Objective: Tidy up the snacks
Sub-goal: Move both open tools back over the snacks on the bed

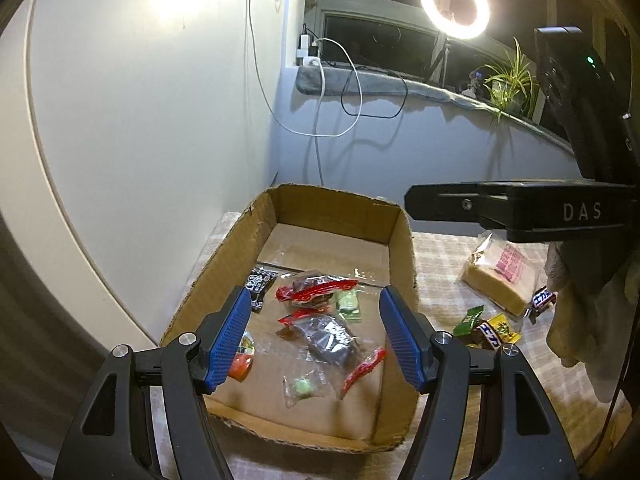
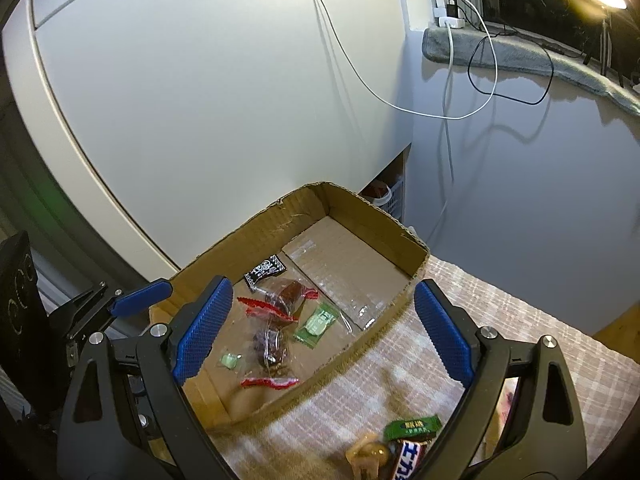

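White letters "DAS" stand on the black plastic right gripper (image 1: 576, 212) body (katakana on the brown chocolate bar wrapper (image 1: 490, 334) is only partly legible).

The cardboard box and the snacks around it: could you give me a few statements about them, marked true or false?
1. The cardboard box already holds several wrapped snacks. True.
2. Both grippers are clamped on snacks. False: the left gripper and the right gripper are open and empty.
3. A large pale wrapped cake lies inside the box. False: it lies on the checked tablecloth outside it.
4. A green candy still lies outside the box. True.
5. The ring light is off. False: it glows.
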Demonstrator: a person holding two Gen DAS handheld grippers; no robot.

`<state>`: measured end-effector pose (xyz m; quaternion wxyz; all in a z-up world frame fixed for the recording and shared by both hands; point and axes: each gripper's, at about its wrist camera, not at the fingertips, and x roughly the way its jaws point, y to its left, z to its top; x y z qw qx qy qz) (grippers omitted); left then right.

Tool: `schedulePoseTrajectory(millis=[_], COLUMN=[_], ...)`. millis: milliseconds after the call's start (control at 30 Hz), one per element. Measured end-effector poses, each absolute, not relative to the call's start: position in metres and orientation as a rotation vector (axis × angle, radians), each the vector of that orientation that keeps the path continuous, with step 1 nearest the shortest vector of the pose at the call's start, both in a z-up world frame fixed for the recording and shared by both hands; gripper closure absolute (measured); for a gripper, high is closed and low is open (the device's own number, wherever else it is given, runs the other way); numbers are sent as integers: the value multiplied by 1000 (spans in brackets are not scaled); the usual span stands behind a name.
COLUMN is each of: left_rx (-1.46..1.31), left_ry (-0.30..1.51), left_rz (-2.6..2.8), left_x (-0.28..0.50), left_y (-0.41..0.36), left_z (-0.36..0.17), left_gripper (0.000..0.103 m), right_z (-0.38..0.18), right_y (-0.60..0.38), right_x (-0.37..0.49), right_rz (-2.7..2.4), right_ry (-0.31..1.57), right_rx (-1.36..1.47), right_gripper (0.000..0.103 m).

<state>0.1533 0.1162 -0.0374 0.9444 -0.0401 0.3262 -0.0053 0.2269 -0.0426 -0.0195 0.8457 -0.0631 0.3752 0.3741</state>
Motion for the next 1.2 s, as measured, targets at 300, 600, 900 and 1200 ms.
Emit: schedulePoseTrajectory(millis=[300,600,900,1200], left_rx=[-74,-90,-102,-81], left_ry=[638,639,681,761], left_rz=[-38,-100,-195,-300], left_x=[138,125,121,134], left_y=[97,72,32,-16], left_z=[-27,-28,-43,-65], left_gripper=[36,36,37,55], right_z=[-8,-4,-19,-53], right_y=[-77,-146,-220,-282], right_x=[205,193,189,210], right_rz=[777,743,611,561], right_ry=[755,718,768,874], right_rx=[-132,-71,-109,-63], right_gripper=[9,9,9,13])
